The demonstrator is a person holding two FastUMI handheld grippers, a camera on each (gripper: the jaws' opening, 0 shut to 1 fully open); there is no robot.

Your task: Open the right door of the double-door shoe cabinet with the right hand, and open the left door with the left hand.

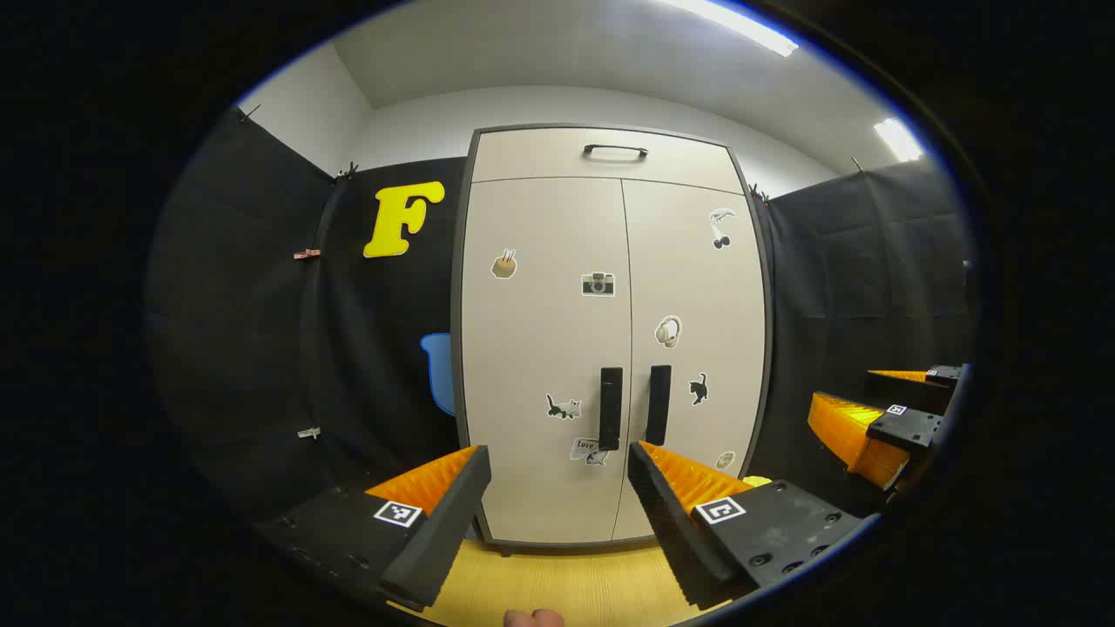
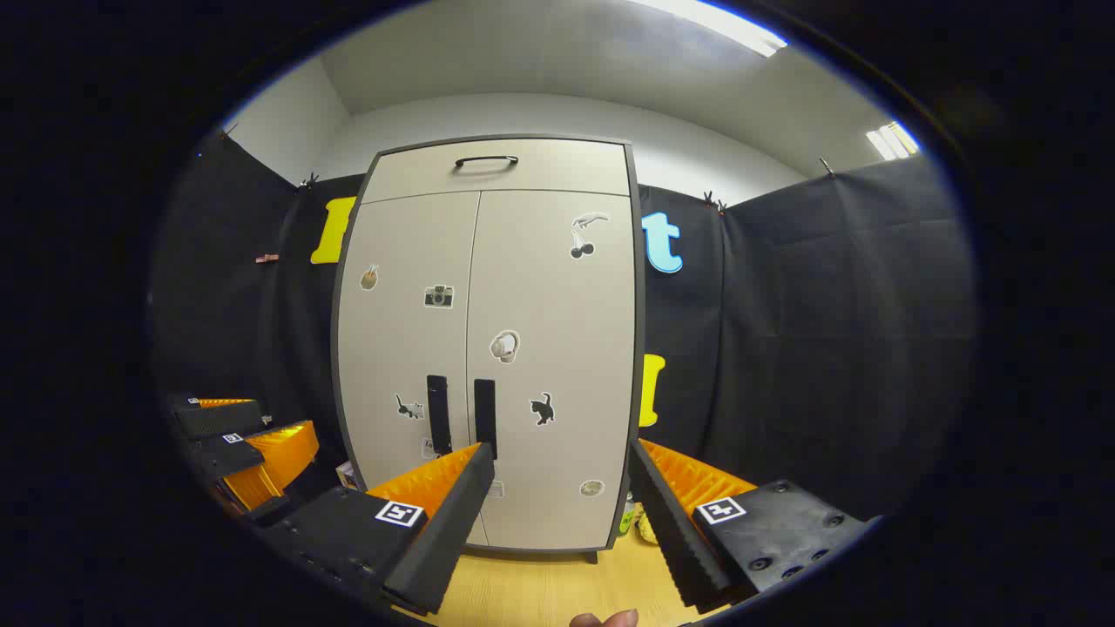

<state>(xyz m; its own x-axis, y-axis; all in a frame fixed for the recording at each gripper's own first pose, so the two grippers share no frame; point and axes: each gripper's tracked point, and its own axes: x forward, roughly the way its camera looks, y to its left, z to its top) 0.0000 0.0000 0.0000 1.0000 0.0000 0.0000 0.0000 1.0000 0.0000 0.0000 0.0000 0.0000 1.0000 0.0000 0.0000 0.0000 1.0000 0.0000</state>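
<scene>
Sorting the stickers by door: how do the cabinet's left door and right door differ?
The left door carries a camera sticker; the right door carries a headphones sticker. The left door's cat sticker is paler than the right door's. Both are shut, with dark upright handles.

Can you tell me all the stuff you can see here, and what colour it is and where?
Tall beige shoe cabinet with dark frame: one, standing on the floor against the booth wall, both doors shut.
Black vertical door handles: two, side by side at the middle seam, one on each door.
Black top handle: one, on the beige panel above the doors.
Small picture stickers: several, mostly dark and pale, scattered over both doors.
Yellow wooden floor: one, under the cabinet.
White ceiling lights: two, overhead.
Left gripper: one, fingers spread, facing the cabinet.
Right gripper: one, fingers spread, facing the cabinet; it also appears at the right edge of the left gripper view.
</scene>
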